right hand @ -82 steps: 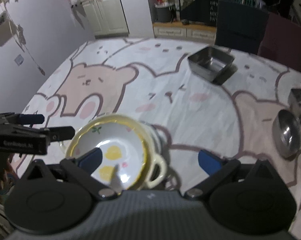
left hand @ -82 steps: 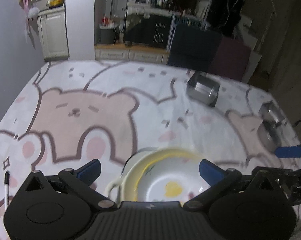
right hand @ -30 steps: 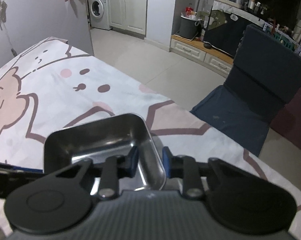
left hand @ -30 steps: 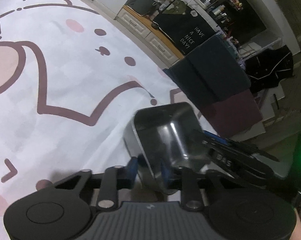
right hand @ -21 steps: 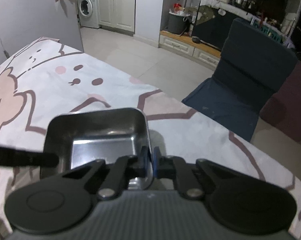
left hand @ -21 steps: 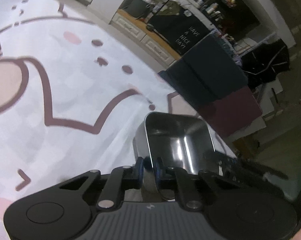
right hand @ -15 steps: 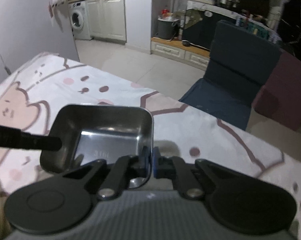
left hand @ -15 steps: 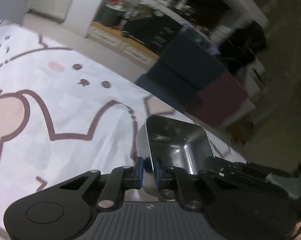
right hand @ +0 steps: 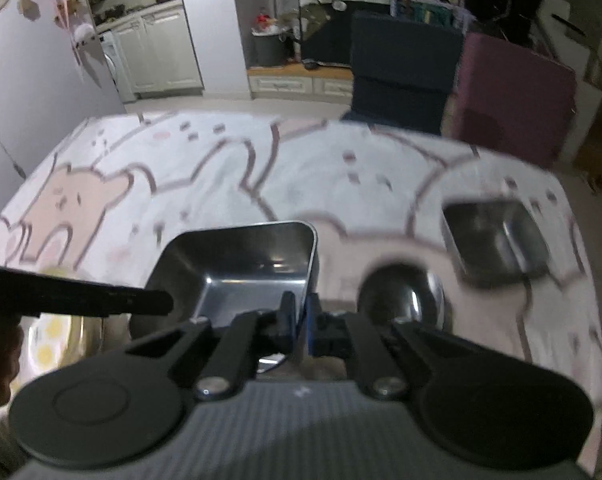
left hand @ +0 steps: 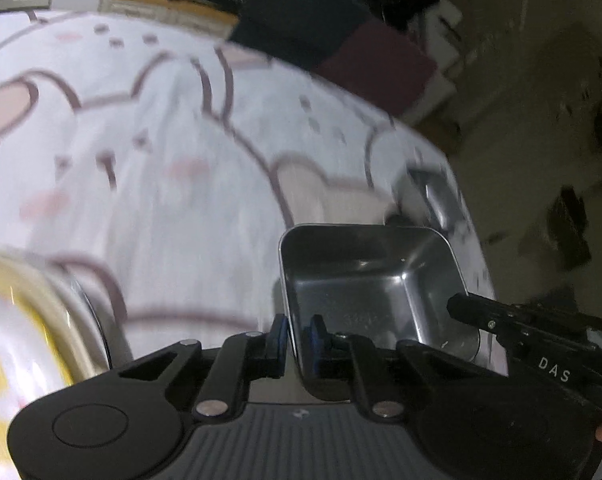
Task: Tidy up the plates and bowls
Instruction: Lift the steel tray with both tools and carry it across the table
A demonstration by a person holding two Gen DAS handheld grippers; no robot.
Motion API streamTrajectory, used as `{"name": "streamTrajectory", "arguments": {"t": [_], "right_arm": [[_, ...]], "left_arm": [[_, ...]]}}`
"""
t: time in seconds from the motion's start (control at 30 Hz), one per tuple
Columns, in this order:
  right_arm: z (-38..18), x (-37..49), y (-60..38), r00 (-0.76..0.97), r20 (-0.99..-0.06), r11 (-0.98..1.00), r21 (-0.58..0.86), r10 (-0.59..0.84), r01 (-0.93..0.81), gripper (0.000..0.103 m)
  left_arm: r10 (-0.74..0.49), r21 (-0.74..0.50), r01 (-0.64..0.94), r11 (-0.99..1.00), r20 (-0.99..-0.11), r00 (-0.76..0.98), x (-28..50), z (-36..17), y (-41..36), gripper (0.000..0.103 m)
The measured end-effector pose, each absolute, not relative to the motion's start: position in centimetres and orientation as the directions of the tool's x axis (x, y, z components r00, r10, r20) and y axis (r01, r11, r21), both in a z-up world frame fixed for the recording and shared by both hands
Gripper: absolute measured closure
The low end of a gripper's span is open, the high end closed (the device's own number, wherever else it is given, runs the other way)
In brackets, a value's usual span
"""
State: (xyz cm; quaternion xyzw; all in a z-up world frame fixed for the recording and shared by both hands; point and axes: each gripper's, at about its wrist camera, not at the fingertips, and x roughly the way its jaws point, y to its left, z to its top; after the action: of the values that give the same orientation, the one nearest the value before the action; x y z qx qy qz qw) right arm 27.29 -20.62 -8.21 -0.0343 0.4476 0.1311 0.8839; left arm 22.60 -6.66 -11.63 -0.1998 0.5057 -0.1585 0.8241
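Left wrist view: left hand-held gripper (left hand: 294, 338) is clamped on the near-left wall of a square steel tray (left hand: 371, 276), one blue pad outside the wall and one inside. The tray is held above the surface (left hand: 173, 168), which carries a white cloth printed with pink bears. The right hand-held gripper (left hand: 459, 307) comes in from the right edge, its black tip at the tray's right wall; whether its pads press on the wall cannot be told from here. At far left, blurred, is a stack of a yellow-rimmed bowl (left hand: 17, 320) with a metal rim showing beneath it. Beyond the tray, near the surface's far right edge, lies a smaller steel tray (left hand: 435, 194), badly blurred. A fingertip shows at the lower right corner.

Right wrist view: the right hand-held gripper (right hand: 299, 318) is closed on the square steel tray's (right hand: 245, 262) right wall, pads on either side of the thin metal. The left hand-held gripper (right hand: 163, 303) reaches across from the left as a dark bar, its tip at the tray's opposite wall. This view alone shows a round steel bowl (right hand: 401, 300) just right of the held tray. The second small steel tray (right hand: 497, 240) sits farther right, open side up. The yellow-rimmed bowl (right hand: 49, 344) is only a sliver at lower left. Two chairs, dark blue (right hand: 405, 64) and maroon (right hand: 513, 92), stand past the surface's (right hand: 301, 168) far edge.
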Motion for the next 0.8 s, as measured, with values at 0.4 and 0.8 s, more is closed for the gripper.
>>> {"name": "streamTrajectory", "arguments": {"t": [0.4, 0.8], "right_arm": [[-14.1, 16.5, -23.0, 0.507, -0.845, 0.985, 0.127, 0.171, -0.119, 0.097], [-15.5, 16.3, -22.3, 0.466, -0.873, 0.988, 0.097, 0.143, -0.121, 0.089]], "left_arm": [[-0.413, -0.382, 0.160, 0.910, -0.826, 0.383, 16.8, -14.9, -9.0, 0.091], [-0.409, -0.357, 0.201, 0.912, -0.818, 0.405, 16.4, -14.7, -9.4, 0.064]]}}
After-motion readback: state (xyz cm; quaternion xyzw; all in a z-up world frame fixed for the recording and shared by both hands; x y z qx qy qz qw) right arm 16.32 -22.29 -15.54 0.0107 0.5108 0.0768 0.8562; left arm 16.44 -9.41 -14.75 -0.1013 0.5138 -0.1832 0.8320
